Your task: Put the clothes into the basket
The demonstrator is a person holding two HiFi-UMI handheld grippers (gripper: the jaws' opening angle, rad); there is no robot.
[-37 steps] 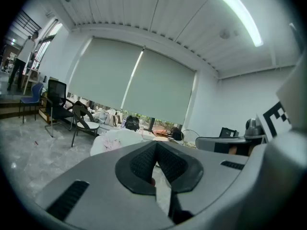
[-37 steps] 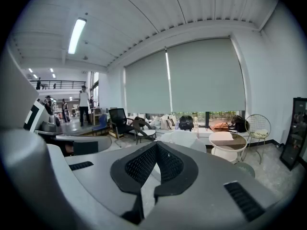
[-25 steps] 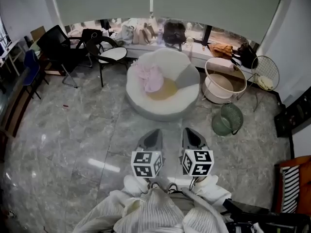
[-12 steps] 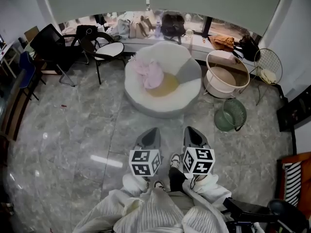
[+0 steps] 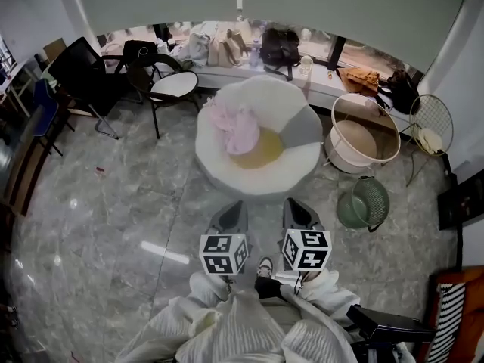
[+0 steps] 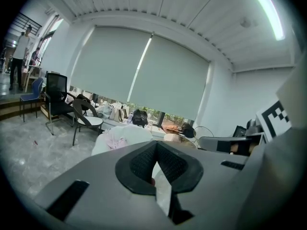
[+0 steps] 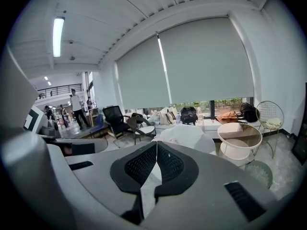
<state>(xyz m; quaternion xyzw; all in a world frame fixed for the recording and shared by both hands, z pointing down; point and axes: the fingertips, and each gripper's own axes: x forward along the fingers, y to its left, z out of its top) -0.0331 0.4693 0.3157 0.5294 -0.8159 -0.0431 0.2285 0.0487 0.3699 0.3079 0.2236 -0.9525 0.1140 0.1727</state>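
**Head view:** The left gripper (image 5: pixel 237 206) and right gripper (image 5: pixel 293 203) are side by side over the marble floor (image 5: pixel 113 203), low in the frame. Both point toward a round white chair (image 5: pixel 227 169). The pink clothes (image 5: pixel 234 123) lie bunched on its seat, against a yellow cushion (image 5: pixel 261 148) and well apart from both grippers. To the chair's right is a white basket (image 5: pixel 342 151) in a hoop frame, with a green wire basket (image 5: pixel 349 210) on the floor just beside it.

**Left gripper view:** The left gripper (image 6: pixel 156 145) has its jaws closed tip to tip with nothing between them. The pink clothes (image 6: pixel 116 140) show beyond, on the chair.

**Right gripper view:** The right gripper (image 7: pixel 157 145) is likewise closed and empty. The white basket (image 7: pixel 235 153) stands off to the right.

**What could go wrong:**
- A pinch into the heap could catch the cushion along with the fabric.
- A loose garment could trail on the floor during the carry.
- With two baskets so near each other, the clothes could land in the wrong one.
- A knock on the hoop frame might tip the white basket.

**Writing:** None can be read. The cubes on the grippers carry only black-and-white square markers, and no brand or label can be made out.
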